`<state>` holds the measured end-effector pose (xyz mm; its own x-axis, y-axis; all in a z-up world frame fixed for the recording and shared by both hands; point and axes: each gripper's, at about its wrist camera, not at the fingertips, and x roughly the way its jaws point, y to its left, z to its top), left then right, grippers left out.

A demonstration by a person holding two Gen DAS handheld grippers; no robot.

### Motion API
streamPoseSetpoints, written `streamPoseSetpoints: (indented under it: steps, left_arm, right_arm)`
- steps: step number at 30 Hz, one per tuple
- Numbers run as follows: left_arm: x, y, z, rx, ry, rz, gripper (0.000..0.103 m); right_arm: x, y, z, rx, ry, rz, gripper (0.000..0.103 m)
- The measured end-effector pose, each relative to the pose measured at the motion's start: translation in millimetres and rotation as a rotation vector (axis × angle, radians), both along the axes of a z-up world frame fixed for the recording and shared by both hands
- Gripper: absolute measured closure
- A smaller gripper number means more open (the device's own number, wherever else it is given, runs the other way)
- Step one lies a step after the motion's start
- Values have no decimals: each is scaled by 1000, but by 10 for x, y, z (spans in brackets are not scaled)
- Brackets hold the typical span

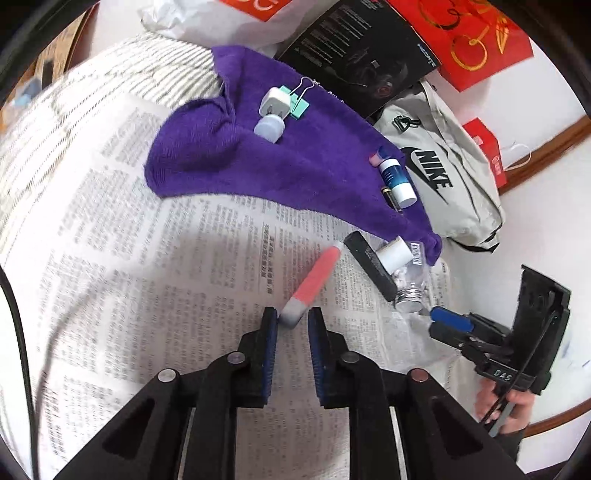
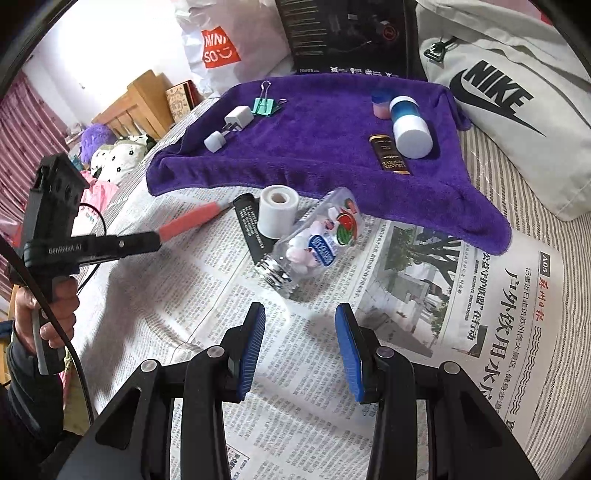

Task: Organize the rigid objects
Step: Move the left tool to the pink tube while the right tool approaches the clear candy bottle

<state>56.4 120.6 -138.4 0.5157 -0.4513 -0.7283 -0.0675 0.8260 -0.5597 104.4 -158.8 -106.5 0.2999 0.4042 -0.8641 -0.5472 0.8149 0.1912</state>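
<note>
My left gripper is shut on the grey end of a pink stick, held just above the newspaper; it also shows in the right wrist view. My right gripper is open and empty, just short of a clear candy bottle lying on its side. A white tape roll and a black bar lie behind the bottle. On the purple towel sit a white charger, a teal binder clip, a white cap, a blue-white bottle, a battery and a small pink-blue piece.
A grey Nike bag lies at the right behind the towel. A black box, a white Miniso bag and a red bag stand at the back. The newspaper covers a striped bed.
</note>
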Motion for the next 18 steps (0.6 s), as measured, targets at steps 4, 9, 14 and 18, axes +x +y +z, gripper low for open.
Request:
streamPoseSetpoints:
  steps: [4, 9, 14, 18]
  left_arm:
    - [81, -86, 100, 160, -25, -25, 79]
    - [232, -376, 178, 435, -46, -105, 79]
    - [333, -747, 175, 700, -78, -201, 68]
    - [400, -882, 194, 763, -102, -231, 44]
  right_arm:
    - [-39, 21, -2, -7, -3, 13, 63]
    - [-75, 13, -27, -22, 1, 22, 63]
    - [-46, -26, -73, -30, 12, 12, 63]
    - [-28, -49, -111, -32, 23, 9, 63]
